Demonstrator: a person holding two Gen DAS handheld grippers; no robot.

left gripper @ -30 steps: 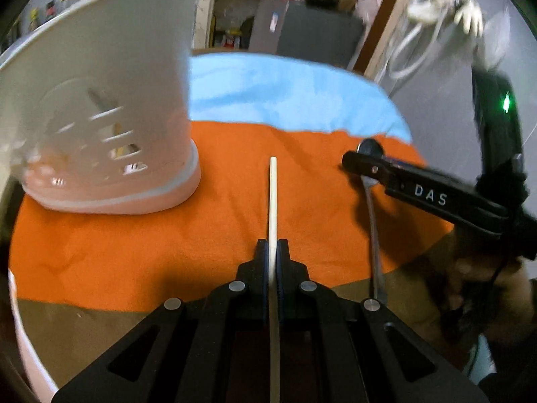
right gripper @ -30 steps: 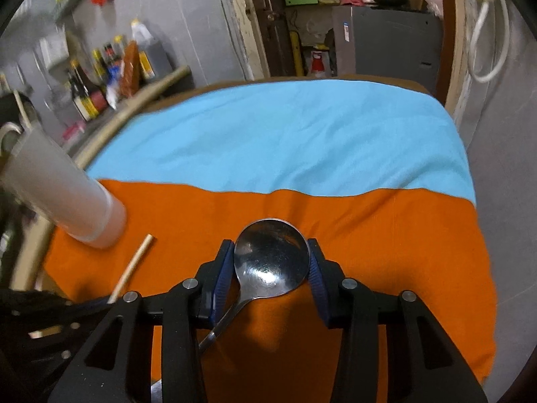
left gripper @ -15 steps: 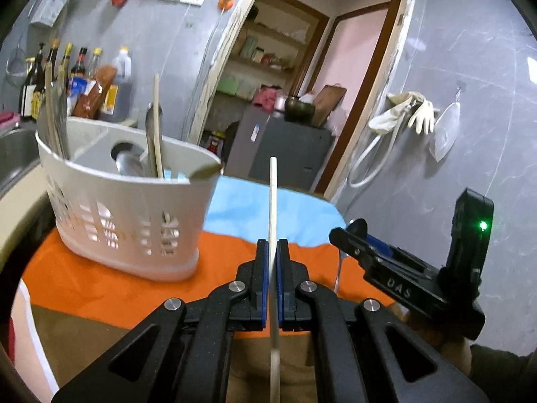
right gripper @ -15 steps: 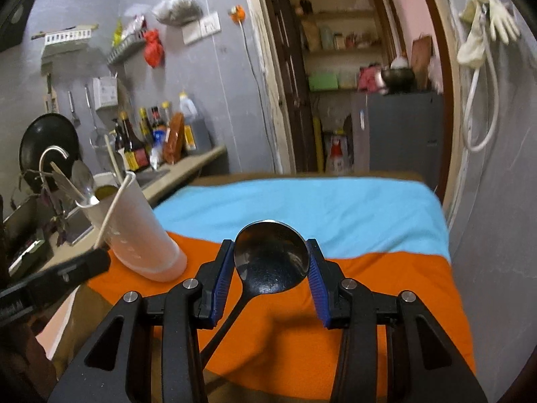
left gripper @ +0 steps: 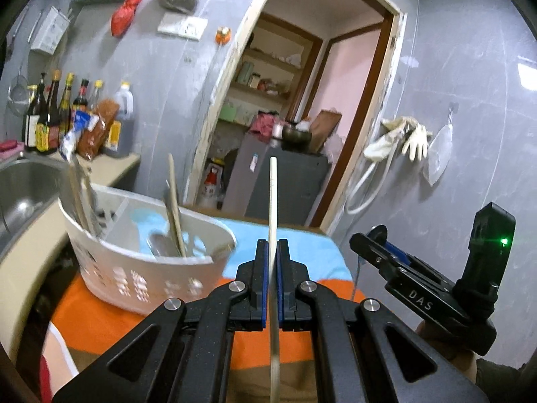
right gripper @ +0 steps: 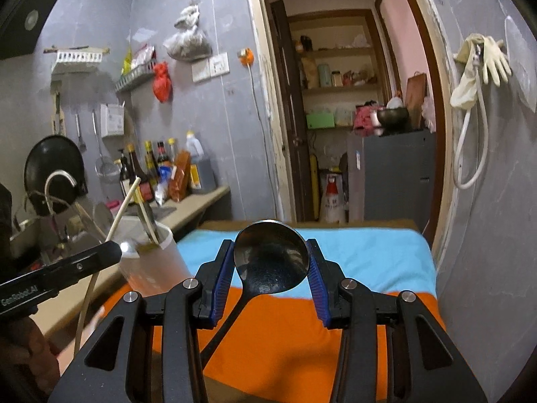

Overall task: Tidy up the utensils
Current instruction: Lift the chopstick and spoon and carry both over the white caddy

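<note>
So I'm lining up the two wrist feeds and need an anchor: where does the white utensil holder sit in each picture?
Left wrist view: the white utensil holder sits lower left on the orange cloth, left of the left tool holding the chopstick.
Right wrist view: it stands at the left edge of centre, partly behind the left tool.
Shared landmark: the grey cabinet in the doorway.

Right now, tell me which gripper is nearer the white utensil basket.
Left. The left gripper holds its chopstick just beside the white utensil basket; the right gripper, gripping the spoon, is farther right.
</note>
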